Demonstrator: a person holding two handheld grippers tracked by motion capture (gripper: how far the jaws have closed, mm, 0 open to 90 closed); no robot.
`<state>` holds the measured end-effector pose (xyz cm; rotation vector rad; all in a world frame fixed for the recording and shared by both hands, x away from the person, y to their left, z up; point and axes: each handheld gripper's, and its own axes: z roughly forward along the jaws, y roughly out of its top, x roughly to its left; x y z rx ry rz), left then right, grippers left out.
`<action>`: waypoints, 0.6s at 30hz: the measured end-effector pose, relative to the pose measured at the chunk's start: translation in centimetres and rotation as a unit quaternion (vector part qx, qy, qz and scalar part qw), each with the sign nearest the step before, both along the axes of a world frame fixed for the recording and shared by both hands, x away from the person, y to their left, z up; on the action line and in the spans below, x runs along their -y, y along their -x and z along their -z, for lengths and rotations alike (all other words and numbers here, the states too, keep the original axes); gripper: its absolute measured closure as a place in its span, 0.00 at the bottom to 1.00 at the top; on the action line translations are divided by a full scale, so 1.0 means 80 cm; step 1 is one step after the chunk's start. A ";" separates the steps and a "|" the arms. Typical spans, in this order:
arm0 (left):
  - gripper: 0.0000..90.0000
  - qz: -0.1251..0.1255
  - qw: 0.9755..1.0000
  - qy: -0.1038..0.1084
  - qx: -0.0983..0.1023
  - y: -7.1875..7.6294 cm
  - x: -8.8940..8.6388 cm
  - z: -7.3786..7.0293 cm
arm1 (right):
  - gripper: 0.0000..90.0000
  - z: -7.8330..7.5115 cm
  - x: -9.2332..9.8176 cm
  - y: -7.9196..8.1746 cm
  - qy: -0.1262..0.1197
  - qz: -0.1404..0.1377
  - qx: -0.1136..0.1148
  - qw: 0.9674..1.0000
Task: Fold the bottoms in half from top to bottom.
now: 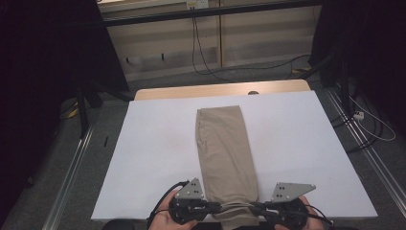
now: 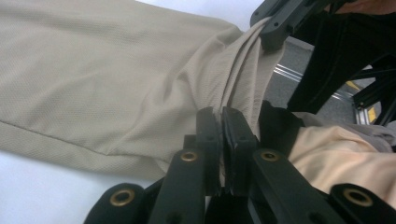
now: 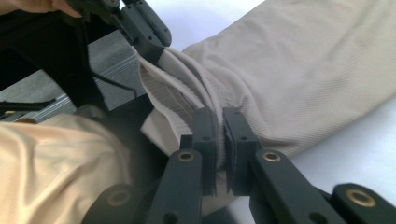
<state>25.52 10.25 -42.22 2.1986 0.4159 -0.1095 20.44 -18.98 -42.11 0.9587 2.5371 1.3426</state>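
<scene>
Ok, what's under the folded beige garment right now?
The beige garment lies on the white sheet covering the table. Its near end, pinched by the left hand-held gripper and right hand-held gripper, overhangs the near edge. Anything beneath the fabric is hidden.

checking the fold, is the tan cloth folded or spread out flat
Folded: the tan cloth lies as a long narrow strip on the white board, layered edges bunched at its near end.

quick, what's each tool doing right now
left tool: shut on the near end of the beige cloth.
right tool: shut on that same end.
</scene>
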 end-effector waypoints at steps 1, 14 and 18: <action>0.96 -0.002 1.000 0.003 0.000 0.004 0.000 0.001 | 0.94 0.001 -0.001 0.002 -0.001 -0.002 -0.001 1.000; 0.92 0.012 1.000 -0.009 -0.027 0.017 0.000 0.009 | 0.91 0.007 -0.002 0.014 0.004 -0.014 -0.021 1.000; 0.80 -0.005 1.000 -0.006 -0.024 0.009 -0.002 0.014 | 0.74 0.010 -0.002 0.012 -0.004 -0.011 -0.022 1.000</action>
